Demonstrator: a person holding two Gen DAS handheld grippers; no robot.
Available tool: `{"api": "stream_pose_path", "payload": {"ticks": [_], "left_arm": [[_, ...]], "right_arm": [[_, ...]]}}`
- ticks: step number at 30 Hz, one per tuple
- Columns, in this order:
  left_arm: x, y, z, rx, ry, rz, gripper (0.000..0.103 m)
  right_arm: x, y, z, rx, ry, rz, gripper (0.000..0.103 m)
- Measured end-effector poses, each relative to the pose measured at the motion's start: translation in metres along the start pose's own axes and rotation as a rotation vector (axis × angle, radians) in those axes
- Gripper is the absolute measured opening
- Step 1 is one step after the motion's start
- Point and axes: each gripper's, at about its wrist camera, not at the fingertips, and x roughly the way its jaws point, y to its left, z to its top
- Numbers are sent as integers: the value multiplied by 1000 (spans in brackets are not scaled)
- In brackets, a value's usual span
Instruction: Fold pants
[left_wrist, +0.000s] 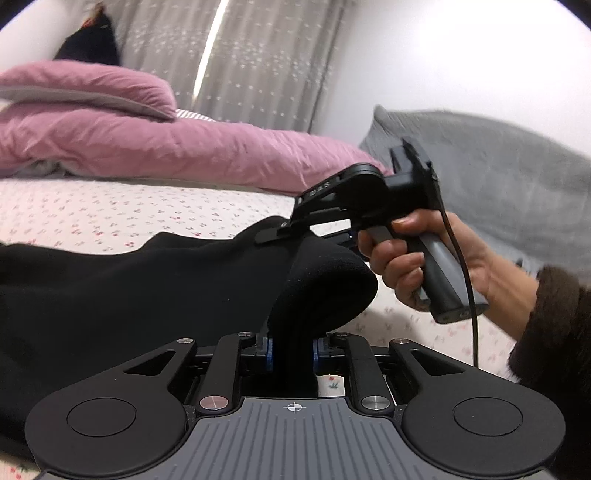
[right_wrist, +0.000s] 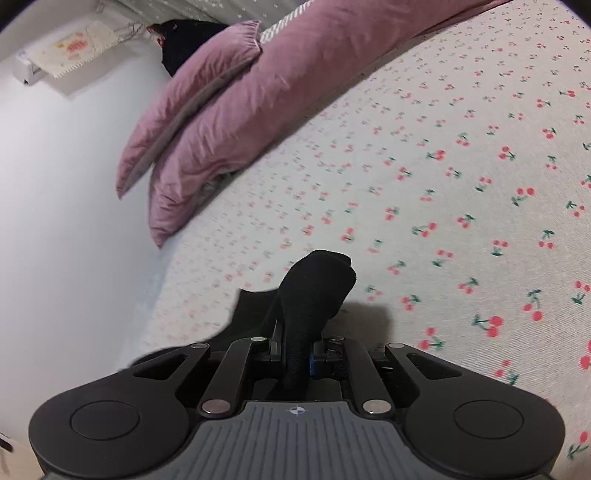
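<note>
Bedding is filling both views: the bed (right_wrist: 461, 155), under a white sheet printed with red cherries, is carrying everything. Along its far side a pink quilt (left_wrist: 177, 147) is lying in a thick folded heap, and a grey blanket (left_wrist: 498, 177) is bunching at the right in the left wrist view. Grey curtains (left_wrist: 266, 62) are hanging behind the quilt.

Across the sheet the black pants (left_wrist: 129, 295) are spreading out from the left of the left wrist view, with one end rising off the bed in a rolled fold.

In that same view, the left claw (left_wrist: 293, 354) is clenching on this lifted fold, the black cloth passing up between its blue-edged pads. The right claw (right_wrist: 297, 356) is likewise gripping a bunched bit of the pants, which is sticking up past its fingers above the sheet in the right wrist view. From the left wrist view the right claw (left_wrist: 269, 234) is reaching onto the cloth's far edge, and a person's hand (left_wrist: 413, 266) in a dark brown sleeve is squeezing its grey handle.
</note>
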Motion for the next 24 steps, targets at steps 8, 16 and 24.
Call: {"api": "stream_pose_path", "payload": {"ticks": [8,16,24], "left_arm": [[-37,28,13,-110,-147,39,15],[-50,56,9,-256,-294,130,15],[-81,115,3,-460,-355,265,15]], "right_arm": [[4,55,4,1,-23,87,10],[52,148,-22,-105,27,141,10],[132,220,-35,-195,134,165,11]]}}
